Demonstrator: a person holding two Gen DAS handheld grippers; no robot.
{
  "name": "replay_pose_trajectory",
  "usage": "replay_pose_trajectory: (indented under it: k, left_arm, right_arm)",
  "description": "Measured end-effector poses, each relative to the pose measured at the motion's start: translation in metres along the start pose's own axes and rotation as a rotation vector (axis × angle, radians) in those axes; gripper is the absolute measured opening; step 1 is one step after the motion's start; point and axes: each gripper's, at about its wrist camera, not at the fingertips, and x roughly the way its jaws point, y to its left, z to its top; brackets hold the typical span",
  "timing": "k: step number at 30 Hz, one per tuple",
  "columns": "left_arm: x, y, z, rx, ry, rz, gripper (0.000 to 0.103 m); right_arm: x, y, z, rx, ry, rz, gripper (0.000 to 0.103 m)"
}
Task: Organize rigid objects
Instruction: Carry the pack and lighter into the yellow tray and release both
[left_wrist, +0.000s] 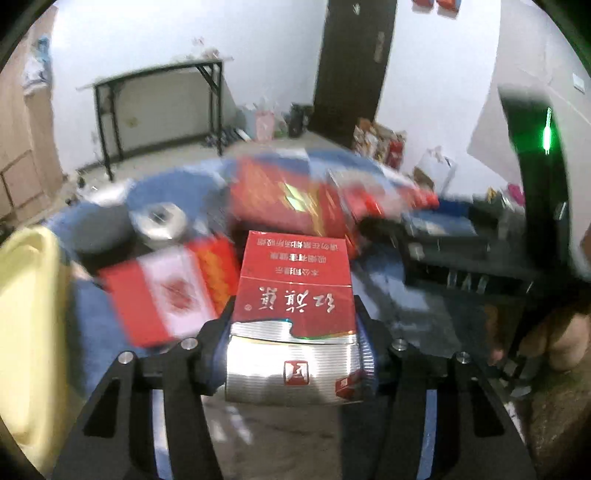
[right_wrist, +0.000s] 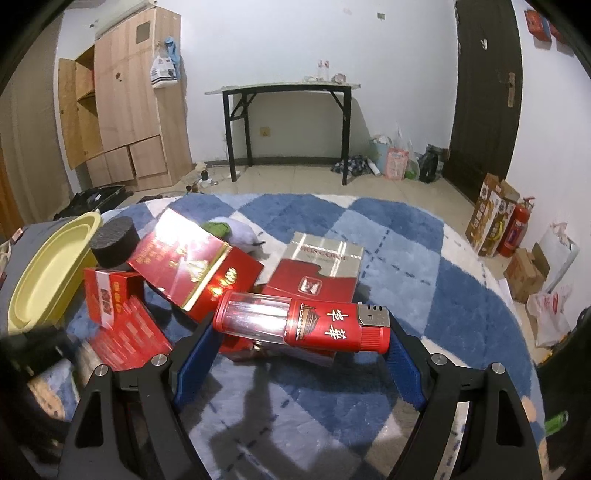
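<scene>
While the left gripper pinches a red cigarette pack and the right gripper a red lighter, most boxes lie scattered; sorting looks barely begun.

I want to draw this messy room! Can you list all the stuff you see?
Red-and-silver cigarette pack: one, held between the left gripper's fingers.
Red lighter: one, clear end, held crosswise by the right gripper.
Red boxes: several, piled on the rug.
Red-and-silver pack: one, lying flat behind the lighter.
Black round lid: one, beside the tray.
Yellow tray: one, far left.
Rug: one, blue and white checks.
Folding table: one, black legs, at the wall.
Wooden cabinet: one, left corner.
Fire extinguisher: one, red, right wall.
Left gripper: black, closed on the pack.
Right gripper: blue fingers, closed on the lighter.
</scene>
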Motion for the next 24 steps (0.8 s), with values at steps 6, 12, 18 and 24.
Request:
replay_pose_trajectory:
  k: [6,12,18,24]
  left_arm:
    - [-0.073,0.074,0.018,-0.079,-0.112,0.221,0.058]
    - [-0.109,0.173,-0.013,-0.303,-0.106,0.4,0.058]
    - [-0.09,0.23,-0.046,-0.44,0.034,0.453,0.058]
    - [-0.072,0.253,-0.065,-0.556,0.108,0.485,0.058]
  right_arm:
    - [-0.018,0.019,0.001,-0.048,-0.033,0.024,0.083]
    - [-0.041,0.083,0.004,-0.187,-0.047,0.127,0.083]
    - [-0.024,0.181,0.026,-0.346,0.03,0.387,0.083]
    - [0.023,0.27,0.037,-0.528,0.069,0.452,0.083]
